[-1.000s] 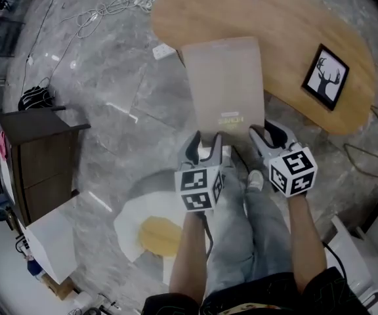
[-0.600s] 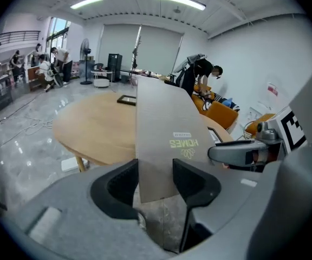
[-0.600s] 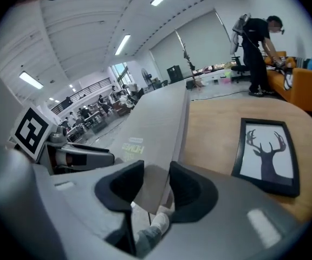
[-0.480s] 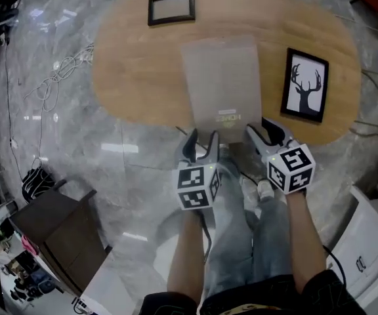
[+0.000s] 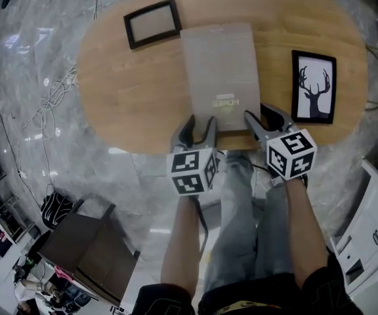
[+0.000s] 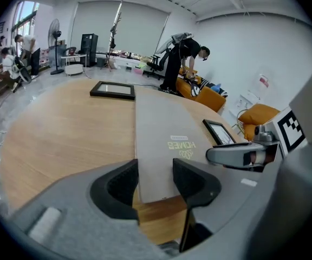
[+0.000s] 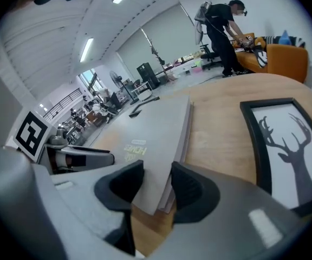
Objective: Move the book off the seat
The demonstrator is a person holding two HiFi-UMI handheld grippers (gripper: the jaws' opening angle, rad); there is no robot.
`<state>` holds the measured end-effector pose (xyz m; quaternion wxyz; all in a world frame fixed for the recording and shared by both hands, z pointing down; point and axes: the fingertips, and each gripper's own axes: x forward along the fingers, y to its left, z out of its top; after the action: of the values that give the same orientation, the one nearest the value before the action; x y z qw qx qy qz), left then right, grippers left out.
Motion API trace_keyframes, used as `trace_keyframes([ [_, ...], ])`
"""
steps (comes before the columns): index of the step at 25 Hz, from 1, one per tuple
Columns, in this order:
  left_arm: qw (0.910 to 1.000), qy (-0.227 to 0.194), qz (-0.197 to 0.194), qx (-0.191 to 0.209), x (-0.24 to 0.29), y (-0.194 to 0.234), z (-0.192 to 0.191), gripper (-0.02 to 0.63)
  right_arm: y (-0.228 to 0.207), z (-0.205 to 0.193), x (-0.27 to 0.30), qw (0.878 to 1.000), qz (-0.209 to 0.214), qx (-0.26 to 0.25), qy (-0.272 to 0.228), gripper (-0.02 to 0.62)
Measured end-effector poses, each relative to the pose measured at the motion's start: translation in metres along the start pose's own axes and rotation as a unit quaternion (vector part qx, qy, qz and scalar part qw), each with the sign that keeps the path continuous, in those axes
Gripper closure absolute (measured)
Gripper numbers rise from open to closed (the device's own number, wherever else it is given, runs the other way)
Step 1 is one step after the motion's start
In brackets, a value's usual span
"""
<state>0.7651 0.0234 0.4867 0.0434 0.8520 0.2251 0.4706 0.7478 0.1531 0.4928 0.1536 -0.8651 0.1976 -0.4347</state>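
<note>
A grey book [image 5: 219,74] with yellow print near its front edge lies lengthwise over the middle of the oval wooden table [image 5: 130,97]. My left gripper [image 5: 198,125] is shut on the book's near left corner; in the left gripper view the book [image 6: 161,134] runs between its jaws [image 6: 155,180]. My right gripper [image 5: 262,118] holds the near right corner. Its jaws [image 7: 157,186] are opening, with the book [image 7: 156,131] still between them and touching the pads. The near end stands slightly above the tabletop.
A framed deer picture [image 5: 314,87] lies right of the book, an empty black frame [image 5: 153,23] at its far left. Below the table are jeans-clad legs [image 5: 241,222], a dark cabinet [image 5: 90,251], floor cables [image 5: 51,104] and white furniture [image 5: 373,228]. A person [image 6: 186,58] bends over in the background.
The book, held by both grippers, has travelled from beside the table's edge to over its middle. The white seat with the yellow cushion has dropped out of view.
</note>
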Motion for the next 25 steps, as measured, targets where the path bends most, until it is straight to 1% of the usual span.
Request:
trace_keyframes([
  [2,1.0000,0.001,-0.006,0.005,0.006,-0.001,0.005,0.396,-0.004,0.003,0.002,1.000,-0.011,0.004,-0.003,0.434],
  [4,0.9999,0.005,-0.005,0.012,0.009,-0.001,0.007,0.396,-0.007,0.005,0.002,0.999,-0.030,-0.010,0.000,0.428],
  [6,0.9998,0.011,0.006,0.017,0.006,0.002,0.007,0.391,-0.011,0.006,-0.002,0.998,-0.059,-0.030,0.007,0.405],
  [7,0.9996,0.012,0.016,0.019,0.003,0.003,0.009,0.391,-0.012,0.009,-0.006,0.997,-0.072,-0.037,0.008,0.405],
  [9,0.9994,0.002,0.032,0.012,-0.008,0.005,0.020,0.393,-0.012,0.019,-0.018,0.996,-0.080,-0.037,0.004,0.405],
  [11,0.9991,-0.023,0.036,-0.007,-0.022,-0.001,0.039,0.430,-0.007,0.033,-0.034,0.997,-0.069,-0.039,-0.002,0.409],
  [13,0.9977,-0.052,0.035,-0.029,-0.041,-0.014,0.059,0.488,0.003,0.045,-0.059,0.997,-0.059,-0.047,-0.007,0.466],
  [14,0.9966,-0.065,0.034,-0.039,-0.051,-0.022,0.068,0.522,0.007,0.051,-0.074,0.997,-0.056,-0.049,-0.012,0.514],
  [15,0.9952,-0.078,0.034,-0.048,-0.060,-0.030,0.079,0.556,0.011,0.060,-0.088,0.997,-0.054,-0.051,-0.021,0.549],
  [17,0.9921,-0.108,0.033,-0.056,-0.072,-0.044,0.106,0.589,0.013,0.087,-0.106,0.996,-0.048,-0.060,-0.042,0.591],
  [21,0.9855,-0.160,0.021,-0.053,-0.105,-0.072,0.162,0.595,0.020,0.145,-0.138,0.992,-0.036,-0.086,-0.086,0.592],
  [23,0.9825,-0.180,0.017,-0.043,-0.133,-0.087,0.185,0.595,0.029,0.169,-0.162,0.990,-0.036,-0.083,-0.109,0.592],
  [25,0.9798,-0.196,0.024,-0.031,-0.165,-0.100,0.202,0.595,0.041,0.188,-0.191,0.988,-0.037,-0.079,-0.130,0.592],
])
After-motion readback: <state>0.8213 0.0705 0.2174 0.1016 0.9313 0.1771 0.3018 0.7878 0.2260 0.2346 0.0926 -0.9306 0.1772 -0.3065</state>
